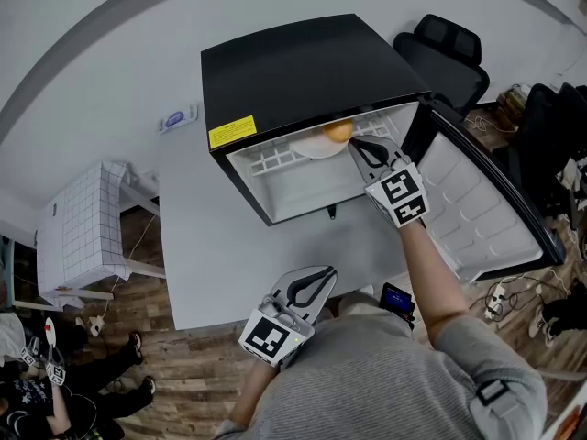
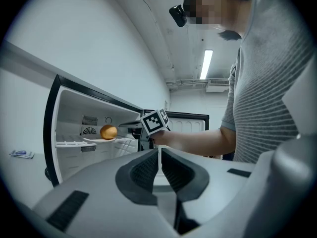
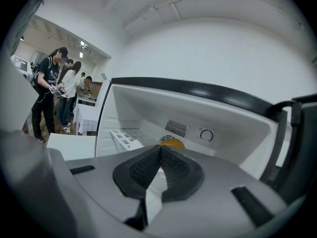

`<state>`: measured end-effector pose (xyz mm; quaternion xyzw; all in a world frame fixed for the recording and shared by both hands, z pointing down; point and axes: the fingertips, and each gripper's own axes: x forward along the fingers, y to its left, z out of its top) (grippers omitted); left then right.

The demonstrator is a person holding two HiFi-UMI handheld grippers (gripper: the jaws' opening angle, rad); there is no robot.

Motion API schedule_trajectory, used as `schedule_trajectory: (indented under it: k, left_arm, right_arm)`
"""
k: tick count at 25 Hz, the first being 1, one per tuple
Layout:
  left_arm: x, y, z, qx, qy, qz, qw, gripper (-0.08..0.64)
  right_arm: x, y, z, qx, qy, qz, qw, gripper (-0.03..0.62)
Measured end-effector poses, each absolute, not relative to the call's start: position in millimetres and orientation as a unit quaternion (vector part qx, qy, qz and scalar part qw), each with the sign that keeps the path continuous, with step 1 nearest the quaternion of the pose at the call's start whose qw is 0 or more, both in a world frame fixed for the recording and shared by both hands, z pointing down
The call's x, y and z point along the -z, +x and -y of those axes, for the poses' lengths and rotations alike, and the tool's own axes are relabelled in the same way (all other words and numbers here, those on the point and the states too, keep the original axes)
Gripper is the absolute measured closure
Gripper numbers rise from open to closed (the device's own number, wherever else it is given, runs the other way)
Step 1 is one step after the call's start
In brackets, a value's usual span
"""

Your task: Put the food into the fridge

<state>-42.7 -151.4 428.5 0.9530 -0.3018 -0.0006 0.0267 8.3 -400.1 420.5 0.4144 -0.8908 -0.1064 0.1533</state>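
Your right gripper [image 1: 354,144], jaws together and empty, sits just short of the round orange food [image 1: 337,131] on its white plate [image 1: 310,148] inside the black mini fridge [image 1: 303,62]. Placing looks done: withdraw and close the white-lined door [image 1: 477,200].

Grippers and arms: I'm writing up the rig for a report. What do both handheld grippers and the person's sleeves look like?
Both the left gripper and right gripper have light grey shells with two dark, ribbed pads that taper to the tips. Each carries a white cube printed with black square markers. The person wears a grey, finely striped short-sleeved shirt.
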Motion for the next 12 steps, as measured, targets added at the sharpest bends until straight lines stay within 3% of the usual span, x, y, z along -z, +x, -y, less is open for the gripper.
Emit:
schedule_trajectory:
  k: [12]
  left_arm:
    - [-427,-44,155,0.003,0.952,0.304,0.026,0.535]
  right_arm:
    - [-421,8,384,0.095,0.404,0.899,0.143,0.58]
